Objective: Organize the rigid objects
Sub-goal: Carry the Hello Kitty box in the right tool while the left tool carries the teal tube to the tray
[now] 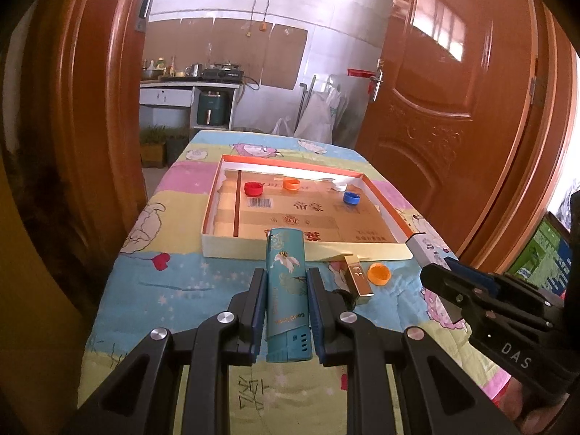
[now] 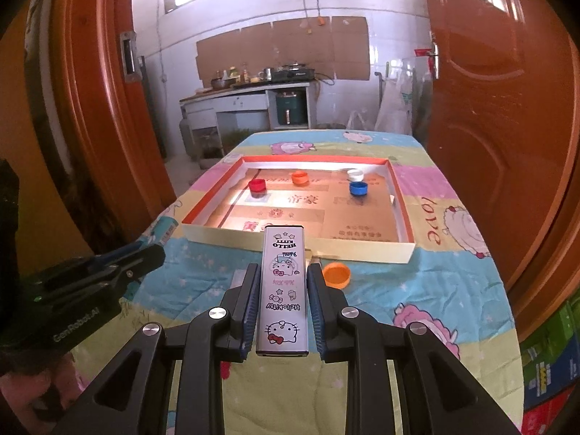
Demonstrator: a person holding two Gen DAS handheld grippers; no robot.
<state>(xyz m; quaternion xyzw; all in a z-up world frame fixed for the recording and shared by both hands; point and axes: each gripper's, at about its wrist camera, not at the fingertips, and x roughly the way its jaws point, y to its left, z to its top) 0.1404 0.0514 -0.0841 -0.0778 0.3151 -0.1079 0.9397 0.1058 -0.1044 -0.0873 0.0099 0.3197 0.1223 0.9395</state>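
While both grippers hang over the near end of the table [image 1: 174, 282], each has something clamped between its fingers. The left gripper [image 1: 286, 282] is closed on a teal lighter [image 1: 286, 290], which runs lengthwise along the fingers, its tip reaching over the near wall of the tray [image 1: 232, 246]. The right gripper [image 2: 283, 275] is closed on a white lighter [image 2: 283, 290] printed with cartoon cats, held the same way, its far end level with the tray's near wall [image 2: 362, 250].

On the cloth just right of the left gripper's fingers lies a gold lighter [image 1: 359, 277], and touching or nearly touching its right side sits an orange cap [image 1: 378, 274], open side up. In the right wrist view the same cap [image 2: 336, 274] sits just right of the right gripper's right finger; the gold lighter is mostly hidden there.

Beyond them, the shallow tray rests mid-table, its floor lined with printed cardboard. Toward its far side stand four caps, well apart from each other: a red cap [image 1: 253, 188] far left, a second orange one [image 1: 291, 183] to its right, a white cap [image 1: 339, 185] by the far right corner, and a blue cap [image 1: 351, 198] just nearer than the white.
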